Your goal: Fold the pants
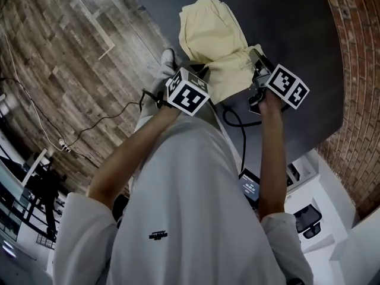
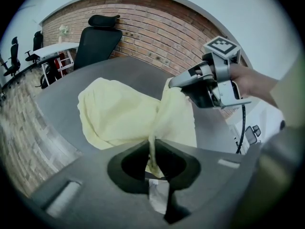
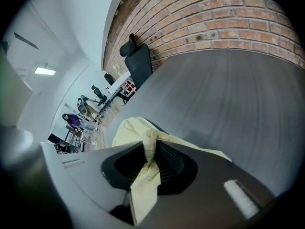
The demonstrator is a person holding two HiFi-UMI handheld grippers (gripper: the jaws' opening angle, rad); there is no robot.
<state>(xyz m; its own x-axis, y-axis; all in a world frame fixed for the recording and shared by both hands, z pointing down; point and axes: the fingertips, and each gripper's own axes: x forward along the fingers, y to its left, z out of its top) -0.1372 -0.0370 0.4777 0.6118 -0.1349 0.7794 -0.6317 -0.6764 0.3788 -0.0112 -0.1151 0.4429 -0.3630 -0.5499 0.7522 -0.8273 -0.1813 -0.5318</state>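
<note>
Pants point(image 1: 212, 37) — fold clamped in left gripper point(image 2: 151, 152) fingers point(image 2: 132, 164) | another in right gripper point(image 3: 147, 151) fingers point(image 3: 172, 164)

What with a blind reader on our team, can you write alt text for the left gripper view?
The left gripper pinches pale yellow pants draped onto a grey table; the right gripper holds another edge.

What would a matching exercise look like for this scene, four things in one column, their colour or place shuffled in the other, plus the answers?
Column one:
1. pants
2. table
3. office chair
4. floor

Column two:
A. wooden planks
B. pale yellow
C. dark grey top, under the cloth
D. black, beside the brick wall

Pairs: 1-B, 2-C, 3-D, 4-A.
</note>
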